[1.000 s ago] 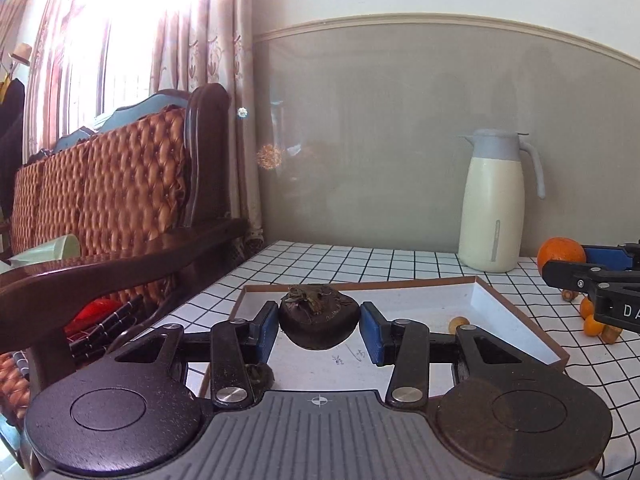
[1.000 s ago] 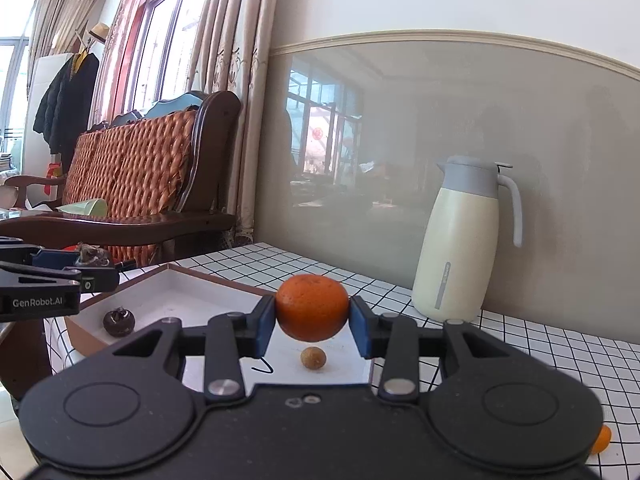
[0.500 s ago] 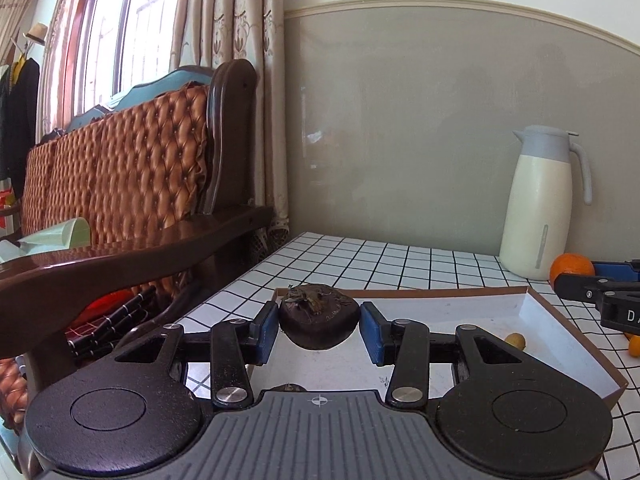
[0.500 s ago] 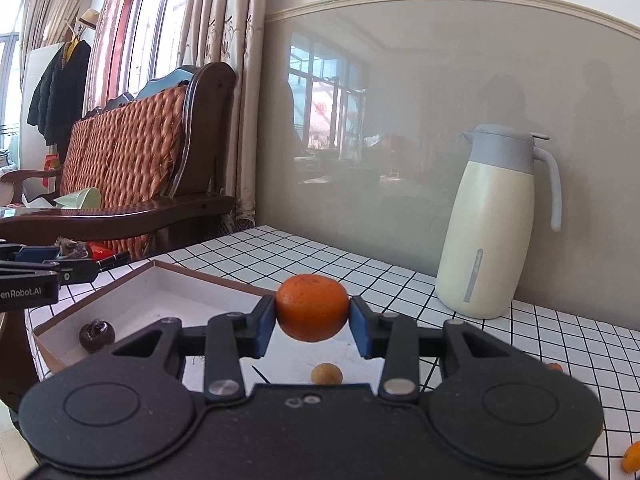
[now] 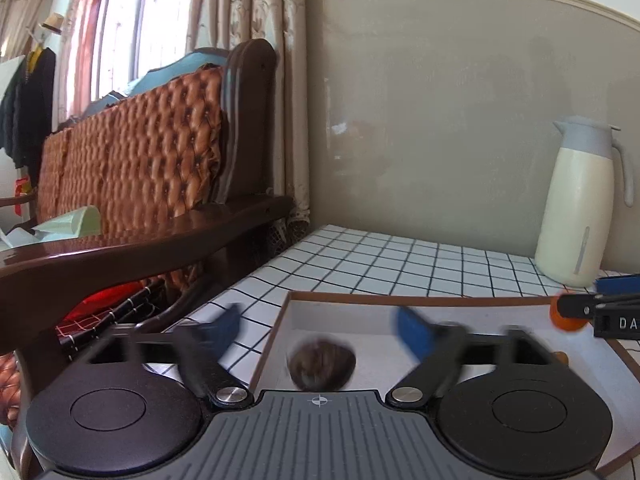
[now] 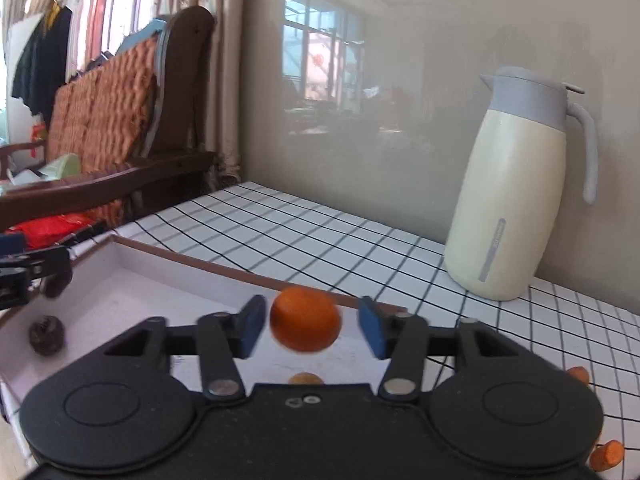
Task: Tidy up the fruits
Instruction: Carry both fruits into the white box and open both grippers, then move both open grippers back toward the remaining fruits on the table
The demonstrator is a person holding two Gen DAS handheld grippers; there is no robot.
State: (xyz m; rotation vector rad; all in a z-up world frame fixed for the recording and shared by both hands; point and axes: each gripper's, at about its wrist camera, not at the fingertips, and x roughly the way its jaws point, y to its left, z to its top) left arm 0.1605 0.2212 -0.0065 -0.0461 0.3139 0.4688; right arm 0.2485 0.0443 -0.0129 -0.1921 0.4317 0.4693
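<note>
Both grippers were letting go right over the box (image 6: 192, 264), so what mattered was what sat straight below each one. The left gripper (image 5: 320, 330) had its jaws opening wide, and the dark fruit (image 5: 322, 365) was loose between them, touching neither pad, dropping toward the box floor near the left wall. The right gripper (image 6: 311, 326) was opening too, with gaps either side of the orange (image 6: 305, 319), which hung above the box's far edge. A small yellowish fruit (image 6: 306, 379) lay just under it, so I'd guess the orange could land on it and roll.
</note>
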